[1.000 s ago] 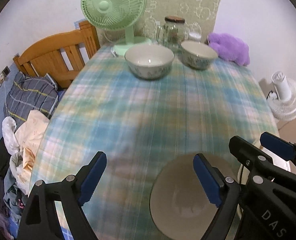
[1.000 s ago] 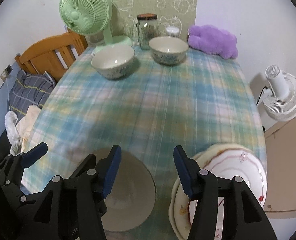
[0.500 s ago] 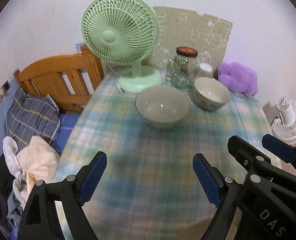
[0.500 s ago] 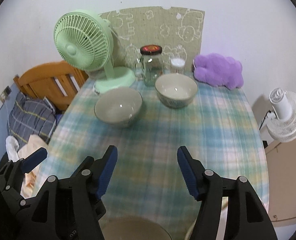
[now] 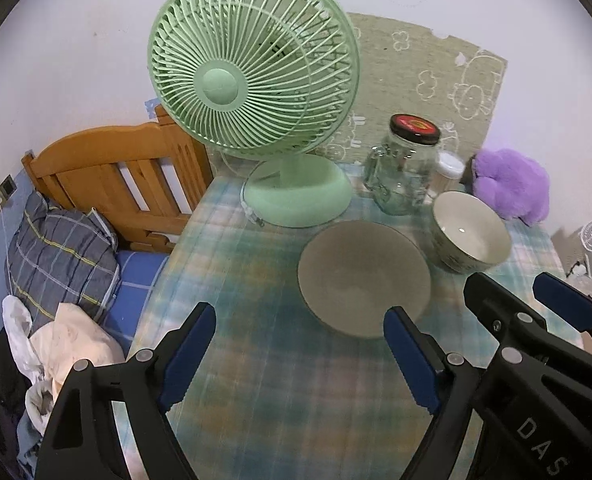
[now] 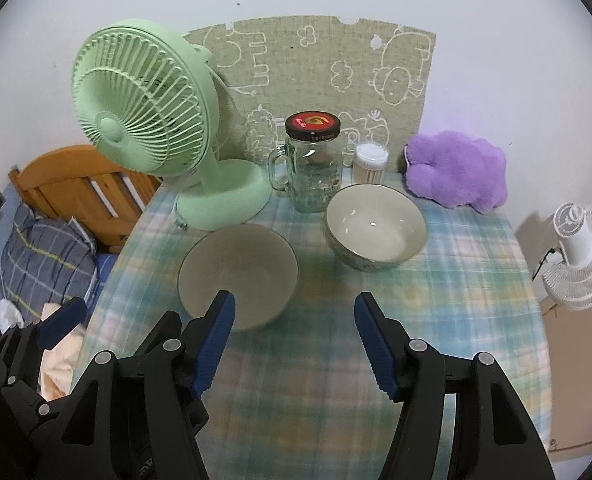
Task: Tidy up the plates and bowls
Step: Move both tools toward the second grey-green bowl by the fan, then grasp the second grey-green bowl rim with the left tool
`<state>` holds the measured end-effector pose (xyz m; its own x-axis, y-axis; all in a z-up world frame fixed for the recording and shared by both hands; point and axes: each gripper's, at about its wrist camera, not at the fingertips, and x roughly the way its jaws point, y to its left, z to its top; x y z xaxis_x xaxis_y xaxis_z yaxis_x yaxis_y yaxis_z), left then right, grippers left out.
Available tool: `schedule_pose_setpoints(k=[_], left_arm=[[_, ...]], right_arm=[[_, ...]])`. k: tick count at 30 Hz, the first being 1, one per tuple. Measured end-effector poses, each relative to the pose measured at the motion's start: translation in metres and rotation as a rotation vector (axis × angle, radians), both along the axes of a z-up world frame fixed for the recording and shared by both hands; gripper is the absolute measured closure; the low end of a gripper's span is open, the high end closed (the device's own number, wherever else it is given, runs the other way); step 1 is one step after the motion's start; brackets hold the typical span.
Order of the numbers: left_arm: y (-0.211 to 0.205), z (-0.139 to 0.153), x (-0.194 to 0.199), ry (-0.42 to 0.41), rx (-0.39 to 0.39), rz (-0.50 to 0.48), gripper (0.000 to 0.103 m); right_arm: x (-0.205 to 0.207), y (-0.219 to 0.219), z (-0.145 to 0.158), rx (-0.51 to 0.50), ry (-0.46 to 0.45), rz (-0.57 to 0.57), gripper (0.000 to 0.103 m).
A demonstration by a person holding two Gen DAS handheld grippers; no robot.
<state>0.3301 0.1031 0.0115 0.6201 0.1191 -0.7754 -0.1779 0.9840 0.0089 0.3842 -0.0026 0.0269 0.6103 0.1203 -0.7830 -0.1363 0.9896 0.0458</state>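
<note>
Left gripper [image 5: 300, 360]: jaws are held wide, nothing between the blue pads; they have just been narrowing slightly. Only checked tablecloth [image 5: 255, 392] is seen in the gap. Right gripper [image 6: 296, 340]: jaws are set at a moderate width, likewise empty, having opened a little within the last second. Both grippers are angled down at the far end of the table.

Nearest the left gripper's right-hand pad, the near bowl [image 5: 364, 276] is seen just ahead, upright on the cloth; in the right wrist view the same bowl [image 6: 237, 276] lies just beyond the right gripper's left-hand pad. The far bowl [image 6: 376, 226] stands beside it, apart, near the glass jar [image 6: 312, 168]. A green fan [image 5: 255, 80] stands behind the near bowl; a purple plush toy [image 6: 456, 172] lies at the table's far right. No plates are visible in either view.

Step judged in hand: approach to the two bowls, neither yet touched. Next move, as judged: one rim is to be straddled by a pair of pads and closed on, so that one bowl can be nested in the other. The fan base and jar are close behind; overshoot is to be avoided.
</note>
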Motion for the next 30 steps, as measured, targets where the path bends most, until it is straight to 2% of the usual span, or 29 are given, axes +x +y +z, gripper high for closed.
schedule_pose_setpoints(k=[6, 11, 13, 16, 20, 23, 25, 26, 27, 30], left_arm=[[0.002, -0.020, 0.029, 0.005, 0.034, -0.020, 0.025], [0.008, -0.039, 0.051, 0.027, 0.019, -0.039, 0.028], [0.009, -0.046, 0.057, 0.035, 0.004, -0.043, 0.034], [0.011, -0.058, 0.066, 0.055, -0.011, -0.039, 0.049], [0.011, -0.064, 0.072, 0.060, -0.012, -0.042, 0.056], [0.011, -0.069, 0.079, 0.068, -0.006, -0.048, 0.065], [0.010, -0.072, 0.083, 0.082, -0.006, -0.052, 0.077], [0.010, -0.073, 0.085, 0.087, -0.006, -0.054, 0.079], [0.010, -0.076, 0.087, 0.092, -0.010, -0.056, 0.083], [0.011, -0.080, 0.090, 0.098, -0.030, -0.049, 0.086]], right_arm=[[0.029, 0.013, -0.020, -0.014, 0.007, -0.013, 0.037], [0.051, 0.020, -0.041, -0.014, 0.027, -0.027, 0.038], [0.057, 0.023, -0.046, -0.020, 0.029, -0.030, 0.040], [0.067, 0.028, -0.057, -0.039, 0.039, -0.037, 0.048], [0.074, 0.028, -0.066, -0.033, 0.045, -0.043, 0.053], [0.080, 0.028, -0.072, -0.030, 0.059, -0.049, 0.063], [0.084, 0.027, -0.075, -0.025, 0.070, -0.048, 0.070], [0.087, 0.026, -0.078, -0.018, 0.077, -0.047, 0.072], [0.089, 0.026, -0.081, -0.009, 0.084, -0.045, 0.079], [0.091, 0.027, -0.082, -0.022, 0.065, -0.037, 0.089]])
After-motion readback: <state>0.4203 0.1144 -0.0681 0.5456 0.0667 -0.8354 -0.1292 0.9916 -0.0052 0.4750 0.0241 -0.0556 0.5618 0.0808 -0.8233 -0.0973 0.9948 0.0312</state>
